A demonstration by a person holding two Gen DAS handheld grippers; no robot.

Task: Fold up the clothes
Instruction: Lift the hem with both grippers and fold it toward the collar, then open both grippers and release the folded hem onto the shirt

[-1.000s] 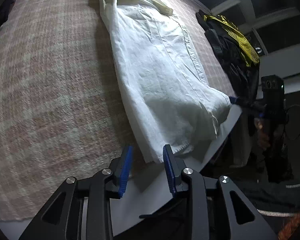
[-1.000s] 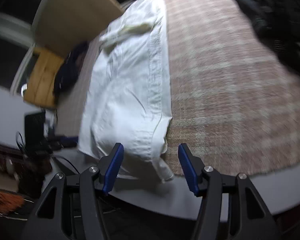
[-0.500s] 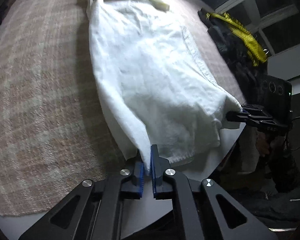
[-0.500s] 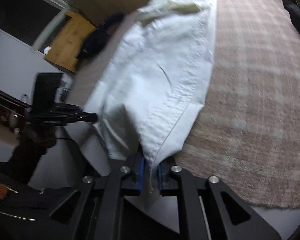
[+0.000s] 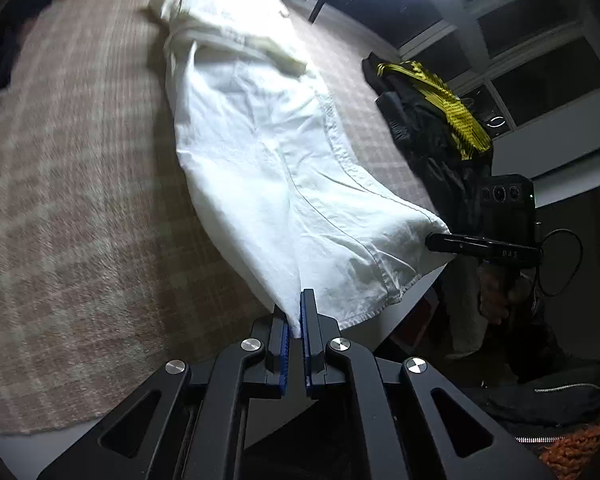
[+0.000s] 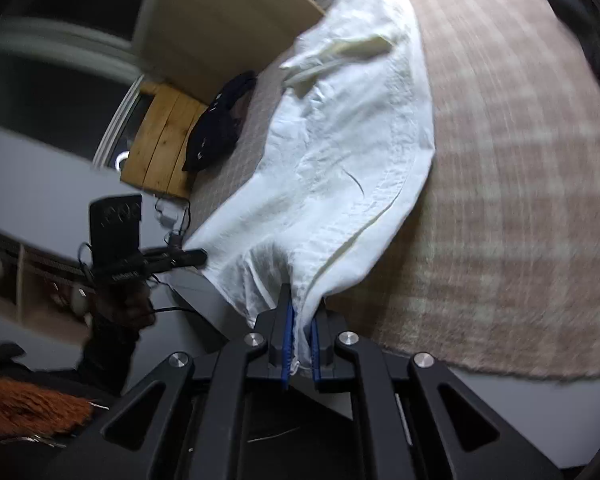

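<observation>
Left wrist view: the left gripper [image 5: 296,320] is clamped on the near hem corner of the white garment [image 5: 268,152], whose long axis runs straight ahead over the checked blanket [image 5: 80,200] — the right gripper [image 5: 440,240] pinches the other corner.

Right wrist view: 2 blue pads [image 6: 288,340] clamp the hem; a wooden nightstand [image 6: 160,140] stands far left

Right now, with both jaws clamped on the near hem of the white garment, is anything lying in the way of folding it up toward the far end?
Nothing visible does. The white garment lies lengthwise on the plaid blanket; only its own bunched cream part sits at the far end. The dark clothes pile lies off to one side.
</observation>
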